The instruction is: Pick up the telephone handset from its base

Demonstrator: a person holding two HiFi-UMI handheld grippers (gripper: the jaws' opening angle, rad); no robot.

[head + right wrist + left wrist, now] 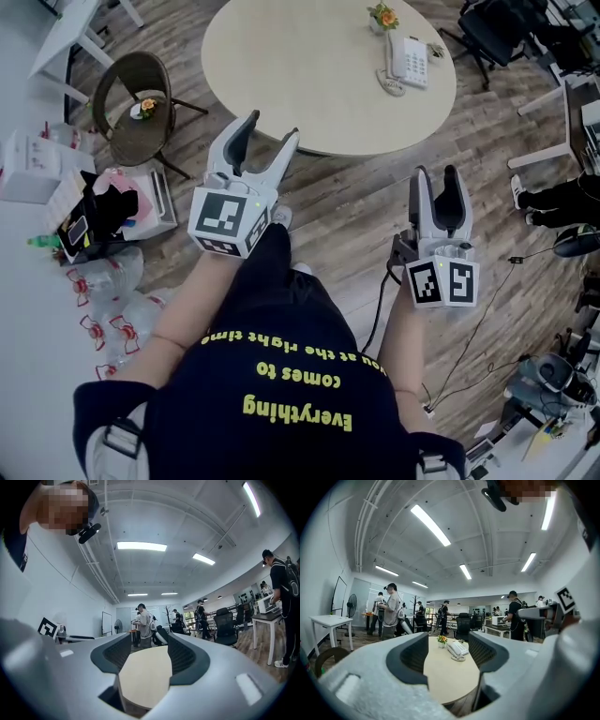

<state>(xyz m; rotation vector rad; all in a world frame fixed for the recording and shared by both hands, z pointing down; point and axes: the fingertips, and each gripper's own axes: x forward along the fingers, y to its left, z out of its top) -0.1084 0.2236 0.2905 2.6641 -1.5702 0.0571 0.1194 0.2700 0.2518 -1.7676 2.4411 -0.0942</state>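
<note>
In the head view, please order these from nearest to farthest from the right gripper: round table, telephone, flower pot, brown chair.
From the right gripper:
1. round table: its rim is just ahead.
2. telephone: on the table's right side.
3. flower pot: beyond the telephone, near the far rim.
4. brown chair: far left, beside the table.

A round, pale beige table point(309, 75) stands on a wood-plank floor point(356, 216). Near the table's far right edge sit a white desk telephone point(406, 62) and, close by, a small pot of orange flowers point(382, 17).
</note>
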